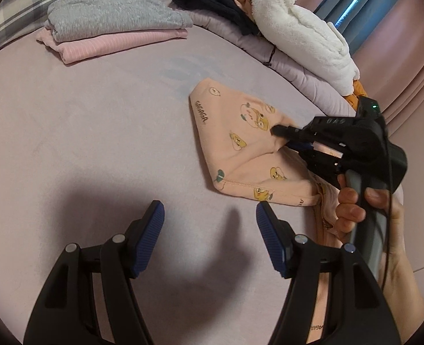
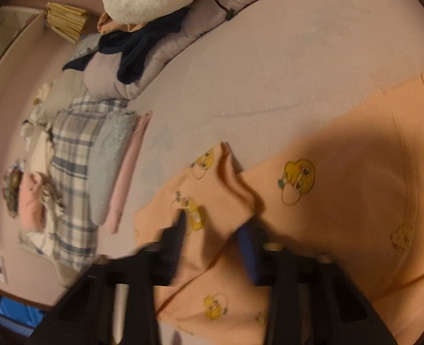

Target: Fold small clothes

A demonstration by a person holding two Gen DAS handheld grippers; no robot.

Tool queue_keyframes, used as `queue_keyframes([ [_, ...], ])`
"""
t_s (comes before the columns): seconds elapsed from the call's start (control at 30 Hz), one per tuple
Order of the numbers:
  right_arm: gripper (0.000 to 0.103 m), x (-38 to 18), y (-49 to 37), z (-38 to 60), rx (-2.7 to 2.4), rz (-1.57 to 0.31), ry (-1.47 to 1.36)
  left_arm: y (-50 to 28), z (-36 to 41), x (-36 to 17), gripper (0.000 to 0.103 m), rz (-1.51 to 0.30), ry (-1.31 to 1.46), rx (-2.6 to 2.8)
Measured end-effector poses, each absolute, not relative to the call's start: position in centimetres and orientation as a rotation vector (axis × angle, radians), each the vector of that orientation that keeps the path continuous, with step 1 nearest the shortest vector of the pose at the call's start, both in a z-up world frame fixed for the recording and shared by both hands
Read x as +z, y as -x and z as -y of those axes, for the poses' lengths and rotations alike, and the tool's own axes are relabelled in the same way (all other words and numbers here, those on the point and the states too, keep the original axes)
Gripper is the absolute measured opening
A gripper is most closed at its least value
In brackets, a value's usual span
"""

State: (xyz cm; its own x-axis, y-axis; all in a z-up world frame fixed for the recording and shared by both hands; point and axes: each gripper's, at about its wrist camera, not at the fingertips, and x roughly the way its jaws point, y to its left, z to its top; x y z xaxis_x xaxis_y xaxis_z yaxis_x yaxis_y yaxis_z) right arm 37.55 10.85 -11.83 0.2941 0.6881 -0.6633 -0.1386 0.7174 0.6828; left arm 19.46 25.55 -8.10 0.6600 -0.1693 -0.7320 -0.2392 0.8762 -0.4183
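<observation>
A small peach garment (image 1: 240, 149) printed with yellow ducks lies partly folded on the lilac bed (image 1: 82, 120), right of centre in the left wrist view. My right gripper (image 1: 281, 138) pinches a raised fold of it near its right side. In the blurred right wrist view the peach cloth (image 2: 341, 201) fills the lower right, and a fold of it sits between the right gripper's (image 2: 215, 230) fingers. My left gripper (image 1: 210, 215) is open and empty, hovering over bare bed just left of the garment's near corner.
A folded grey garment on a folded pink one (image 1: 117, 26) lies at the back left. A rolled lilac duvet (image 1: 298, 72) with a white fleece (image 1: 301, 34) and dark clothes (image 1: 217, 0) runs along the back right. A plaid pillow (image 2: 77, 178) lies beyond the stack.
</observation>
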Motion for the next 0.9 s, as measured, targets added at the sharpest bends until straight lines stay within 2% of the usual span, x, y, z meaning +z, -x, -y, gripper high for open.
queue_keyframes([
  [0.13,0.008,-10.6,-36.8,-10.2,0.6,-1.092,-0.58,-19.0,-25.3,-7.6,0.066,-0.857,0.507,0.041],
  [0.27,0.008,-6.3,-34.9,-7.3,0.646,-0.977,-0.565,-18.5,-24.7,-7.0,0.066,-0.854,0.491,0.033],
  [0.43,0.008,0.2,-31.7,0.4,0.637,-0.805,-0.549,-17.9,-22.8,-6.3,0.066,-0.85,0.486,-0.002],
  [0.57,0.008,3.3,-29.0,7.4,0.566,-0.689,-0.521,-17.3,-20.3,-5.4,0.066,-0.851,0.452,-0.038],
  [0.73,0.007,2.0,-26.4,14.6,0.457,-0.653,-0.512,-17.6,-17.6,-4.7,0.067,-0.86,0.413,-0.068],
  [0.9,0.008,-4.4,-26.0,19.3,0.357,-0.776,-0.544,-19.2,-14.4,-4.8,0.067,-0.893,0.358,-0.099],
])
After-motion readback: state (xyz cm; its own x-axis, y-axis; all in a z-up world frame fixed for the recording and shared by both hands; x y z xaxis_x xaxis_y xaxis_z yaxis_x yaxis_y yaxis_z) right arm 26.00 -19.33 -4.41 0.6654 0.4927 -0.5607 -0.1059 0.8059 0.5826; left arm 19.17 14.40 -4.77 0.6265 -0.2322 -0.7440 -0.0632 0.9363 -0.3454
